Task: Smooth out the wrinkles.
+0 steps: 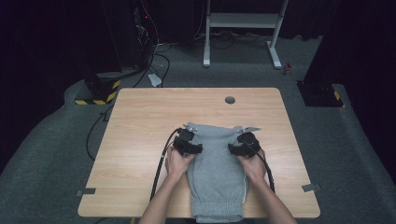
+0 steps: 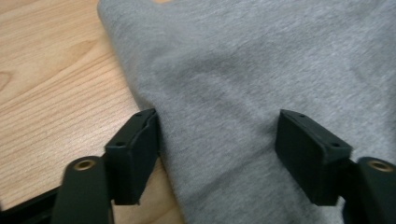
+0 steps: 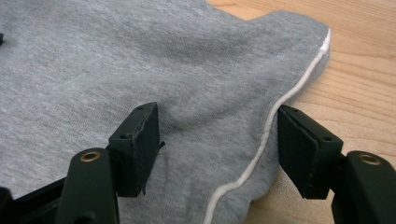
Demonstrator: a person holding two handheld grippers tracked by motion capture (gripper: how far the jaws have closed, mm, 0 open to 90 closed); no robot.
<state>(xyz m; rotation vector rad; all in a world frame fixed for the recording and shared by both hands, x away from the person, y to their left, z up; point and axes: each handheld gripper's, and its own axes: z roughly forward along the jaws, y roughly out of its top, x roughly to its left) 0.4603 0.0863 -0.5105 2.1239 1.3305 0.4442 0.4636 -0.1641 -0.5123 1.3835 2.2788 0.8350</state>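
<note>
Folded grey sweatpants (image 1: 215, 172) lie lengthwise on the worktop (image 1: 140, 121), cuffs toward the person.
Left tool (image 1: 201, 148) and right tool (image 1: 229, 148), jaws apart, straddle opposite side edges near the far end.

Black tools (image 1: 188, 143), trailing black cables (image 1: 161, 163)

Two forearms reach in from below, each hand holding a gripper: left gripper (image 1: 193, 145) and right gripper (image 1: 237, 147), jaws spread wide, pointing inward.

No readable text or labels
</note>
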